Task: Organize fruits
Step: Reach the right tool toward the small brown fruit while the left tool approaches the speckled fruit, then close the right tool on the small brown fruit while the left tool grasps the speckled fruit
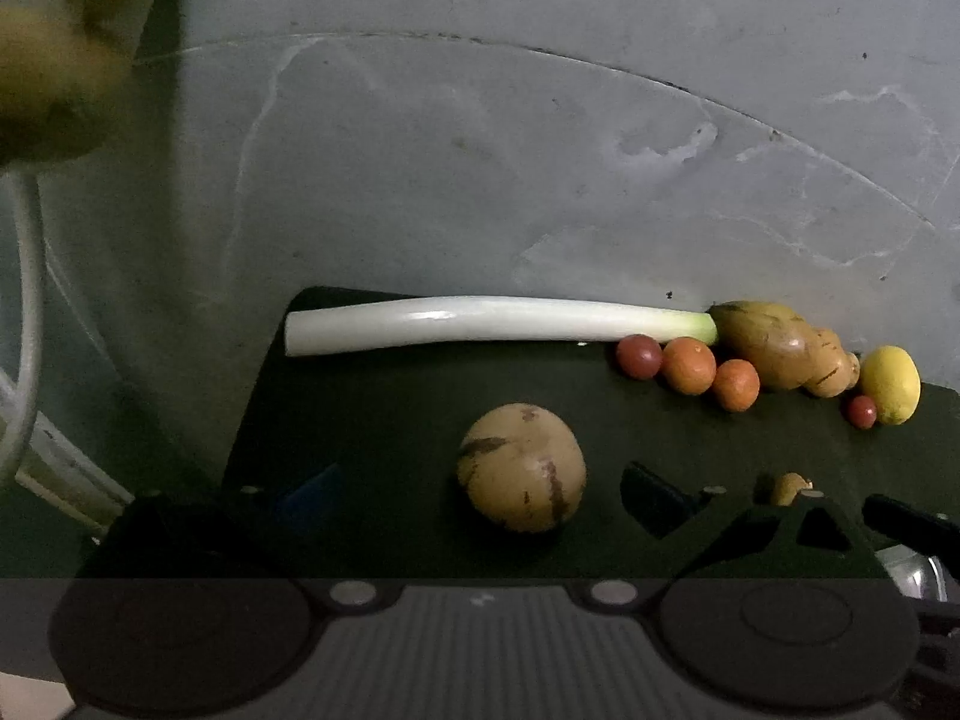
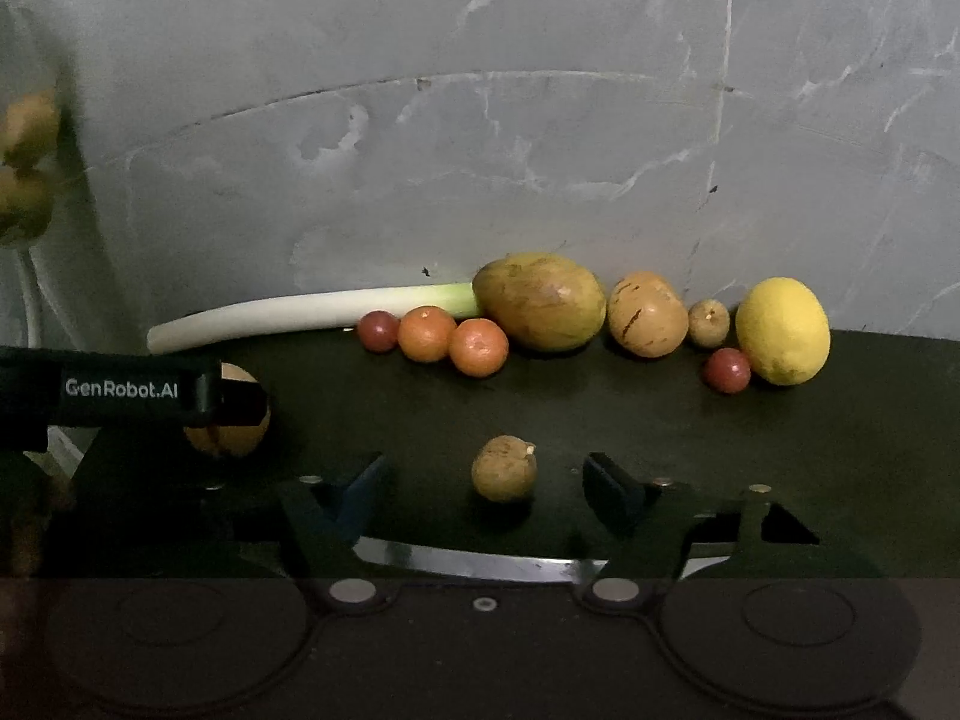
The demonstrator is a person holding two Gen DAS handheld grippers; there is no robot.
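Left wrist view: the left tool (image 1: 480, 498) is sitting released, its fingers spread either side of a striped round melon (image 1: 521, 467) on the dark tabletop (image 1: 372, 396) — not gripping it.
Back row, left to right: a leek (image 1: 480, 321) is lying along the wall, then a red fruit (image 1: 639, 356), two small oranges (image 1: 689, 365), a large brownish fruit (image 1: 774, 345) and a lemon (image 1: 890, 384).
Right wrist view: the right tool (image 2: 486, 480) is also released, bracketing a small brown fruit (image 2: 503, 468) near the front edge.
Step in hand: judging by the framing, each tool is lining up on its own fruit.
Doing it well: centring the round fruit between the fingers and closing gently — both look likely to roll.
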